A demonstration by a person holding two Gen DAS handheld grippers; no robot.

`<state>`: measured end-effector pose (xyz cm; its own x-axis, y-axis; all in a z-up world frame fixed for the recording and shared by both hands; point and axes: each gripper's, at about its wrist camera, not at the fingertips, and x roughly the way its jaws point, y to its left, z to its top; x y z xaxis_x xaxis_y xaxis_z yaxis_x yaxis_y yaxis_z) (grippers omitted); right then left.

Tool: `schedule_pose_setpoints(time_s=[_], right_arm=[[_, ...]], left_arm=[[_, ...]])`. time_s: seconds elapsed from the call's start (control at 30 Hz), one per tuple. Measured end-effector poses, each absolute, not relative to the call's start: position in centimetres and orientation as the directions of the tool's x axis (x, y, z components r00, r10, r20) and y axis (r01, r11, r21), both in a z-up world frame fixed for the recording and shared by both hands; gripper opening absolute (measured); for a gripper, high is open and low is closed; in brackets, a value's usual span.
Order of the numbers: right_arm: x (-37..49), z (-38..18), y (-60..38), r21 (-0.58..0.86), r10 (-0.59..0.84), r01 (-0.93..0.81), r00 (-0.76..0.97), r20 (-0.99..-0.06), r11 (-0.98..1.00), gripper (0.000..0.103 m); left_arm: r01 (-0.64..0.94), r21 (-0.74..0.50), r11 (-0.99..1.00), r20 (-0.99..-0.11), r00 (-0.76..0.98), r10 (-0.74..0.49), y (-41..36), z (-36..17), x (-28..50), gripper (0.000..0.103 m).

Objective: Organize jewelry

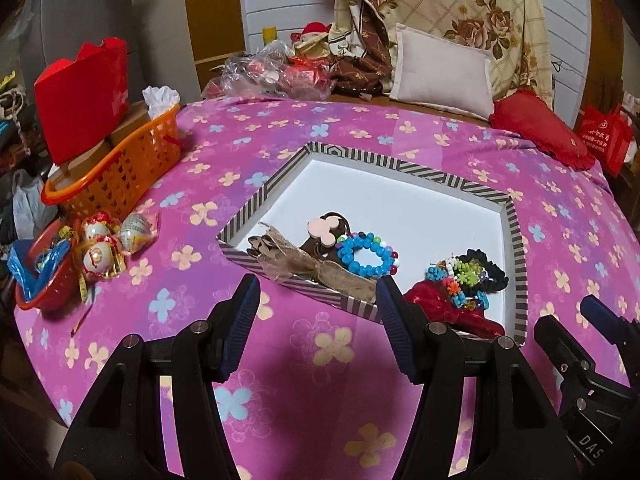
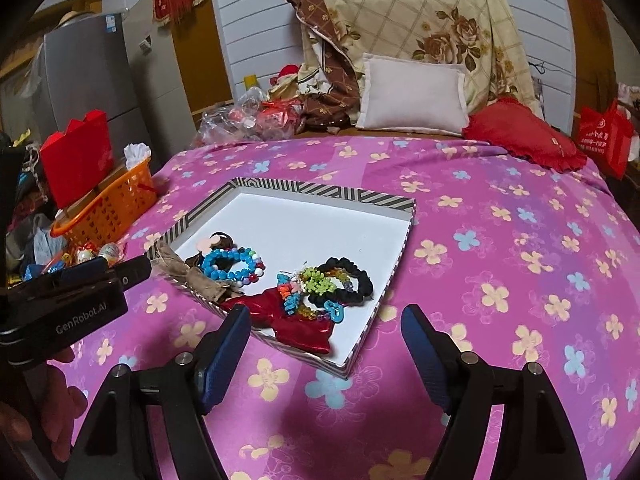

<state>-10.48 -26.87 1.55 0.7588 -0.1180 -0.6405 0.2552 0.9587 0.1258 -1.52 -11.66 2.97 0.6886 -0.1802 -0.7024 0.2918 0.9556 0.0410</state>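
Note:
A striped-rim white tray [image 1: 420, 172] [image 2: 320, 190] lies on the pink flowered cloth. In it are a blue bead bracelet [image 1: 366, 256] [image 2: 228, 266], a burlap bow [image 1: 304, 270] [image 2: 192, 276], a pink-and-brown hair clip [image 1: 322, 230] [image 2: 212, 242], a red bow [image 1: 444, 308] [image 2: 292, 316], a black scrunchie [image 1: 486, 266] [image 2: 356, 280] and mixed colourful beads [image 1: 460, 284] [image 2: 310, 290]. My left gripper [image 1: 316, 320] is open and empty just before the tray's near edge. My right gripper [image 2: 324, 350] is open and empty over the tray's near corner.
An orange basket [image 1: 120, 168] [image 2: 108, 208] with boxes and a red carton stands at the left. Wrapped sweets [image 1: 100, 244] and a red bowl [image 1: 40, 280] lie beside it. Pillows [image 1: 444, 72] [image 2: 412, 96] and a red cushion [image 1: 536, 128] sit at the back.

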Motion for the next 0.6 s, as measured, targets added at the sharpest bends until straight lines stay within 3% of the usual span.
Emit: schedule_pose_setpoints(time_s=[0.17,0.6], right_arm=[[-10.39,1.45,-26.49,0.113,-0.127,0.255,0.762,-0.635,0.960,0.083],[-10.22,1.12,-25.99,0.107,-0.118,0.243,0.753,-0.647,0.964,0.083]], left_arm=[[0.290,0.047,0.956,-0.698,0.694,-0.176,-11.68,2.84,-1.71,0.060],[0.285,0.048,0.957,-0.693,0.700,-0.174,-11.53,2.80,-1.81,0.060]])
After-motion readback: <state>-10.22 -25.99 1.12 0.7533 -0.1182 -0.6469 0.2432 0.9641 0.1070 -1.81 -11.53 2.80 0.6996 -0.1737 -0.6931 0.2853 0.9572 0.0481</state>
